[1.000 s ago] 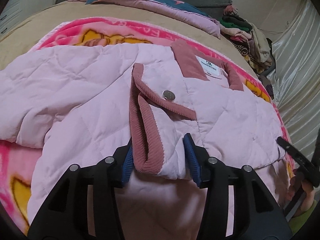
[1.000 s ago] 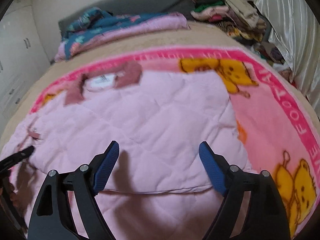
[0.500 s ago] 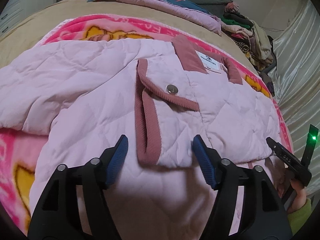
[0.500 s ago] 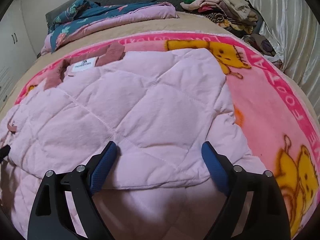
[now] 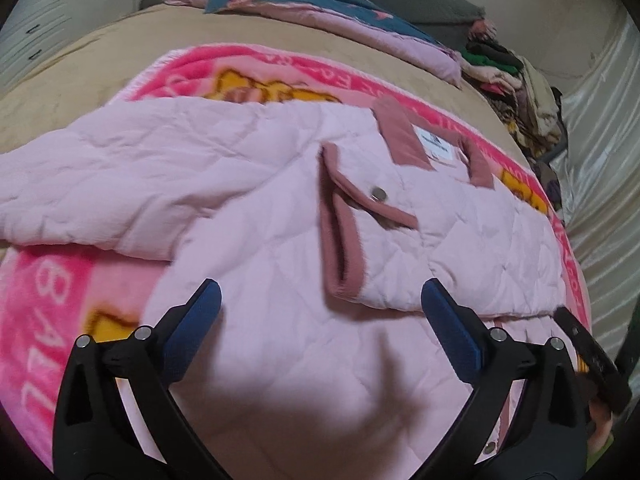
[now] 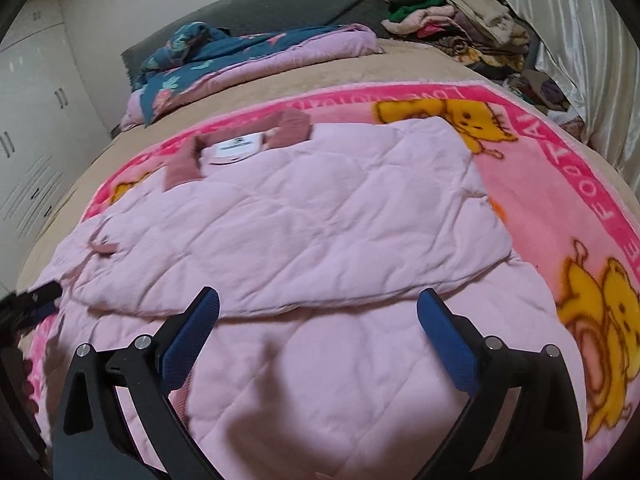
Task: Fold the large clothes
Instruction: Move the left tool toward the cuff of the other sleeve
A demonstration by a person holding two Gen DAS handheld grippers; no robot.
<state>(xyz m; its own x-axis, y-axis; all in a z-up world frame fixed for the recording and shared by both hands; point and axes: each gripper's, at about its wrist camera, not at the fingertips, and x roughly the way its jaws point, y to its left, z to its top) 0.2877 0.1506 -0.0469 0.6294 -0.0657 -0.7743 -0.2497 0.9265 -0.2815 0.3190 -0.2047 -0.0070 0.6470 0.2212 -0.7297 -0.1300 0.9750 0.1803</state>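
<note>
1. I'm seeing the left gripper opening, nothing clamped, hovering over the cuff.
2. Right gripper opening too, empty.
3. Pink quilted jacket is lying half-folded on the pink blanket.

Bed: pink blanket, quilt

Jacket lies on blanket, blanket on bed. Sleeve folded across jacket's middle; collar toward bed's far end, hem at near edge. Quilt heaped across far end, clothes pile at far right corner. Blanket bare along jacket's right side. Left gripper and right gripper above near hem, jaws opening, nothing between.
</note>
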